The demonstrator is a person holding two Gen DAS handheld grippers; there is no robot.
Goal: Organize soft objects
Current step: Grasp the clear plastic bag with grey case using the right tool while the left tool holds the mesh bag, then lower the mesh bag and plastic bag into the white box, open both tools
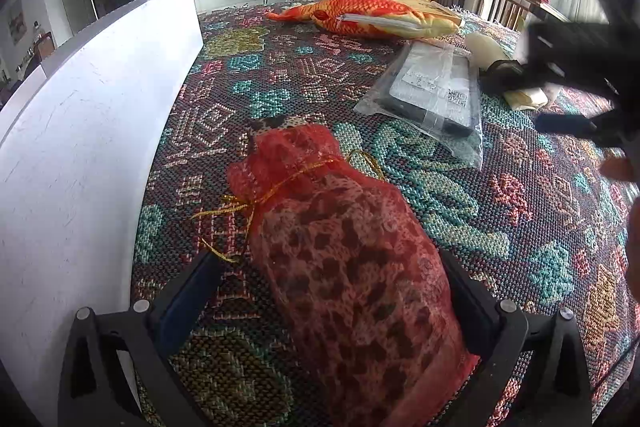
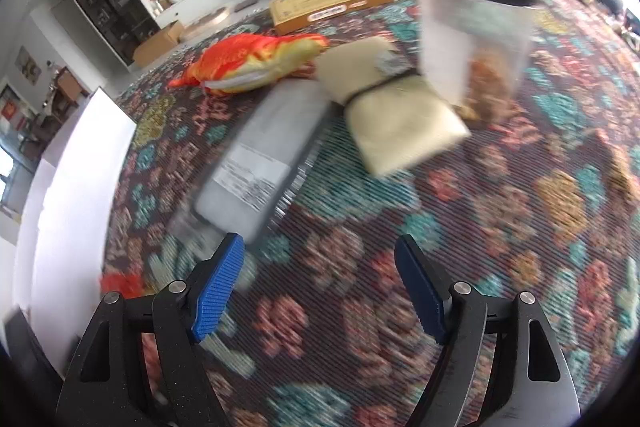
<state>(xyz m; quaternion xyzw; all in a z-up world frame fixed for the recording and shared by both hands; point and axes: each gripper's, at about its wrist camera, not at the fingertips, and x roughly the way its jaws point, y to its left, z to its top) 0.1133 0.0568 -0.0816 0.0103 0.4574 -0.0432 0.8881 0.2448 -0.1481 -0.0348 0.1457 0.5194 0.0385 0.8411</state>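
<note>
We have the red mesh bag [image 1: 344, 267] lying lengthwise between the jaws of our left gripper [image 1: 332, 291], its long axis running straight ahead along the fingers, tied neck and gold cord [image 1: 280, 187] at the far end. The jaws stand wide, and the bag's sides appear to meet both inner faces, though we cannot tell whether they are pressing or merely flanking it. Inside the mesh sits a brown-and-cream patterned soft thing, filling it almost to the neck. The bag rests on the woven cloth [image 1: 520, 227], just beside the white board [image 1: 80, 147] to its left.

Our right gripper [image 2: 320, 287] is spread wide and holds nothing; only cloth shows between its blue pads [image 2: 218, 291]. What the next reach turns on: the other soft things lie ahead of it and up the table. The cream bundle [image 2: 400, 123], cinched by a dark band, sits ahead of the right jaws, its long axis slanting from far-left to near-right. The fish plush [image 2: 256, 63] lies farther off and to the left, long axis across the view. The right hand is the nearer one to both.

Between them is a flat wrapped packet [image 2: 260, 163], which looks stiff, not soft. A clear tub [image 2: 476, 39] with a dark lid stands just right of the bundle; its contents are blurred, something brownish low down.
</note>
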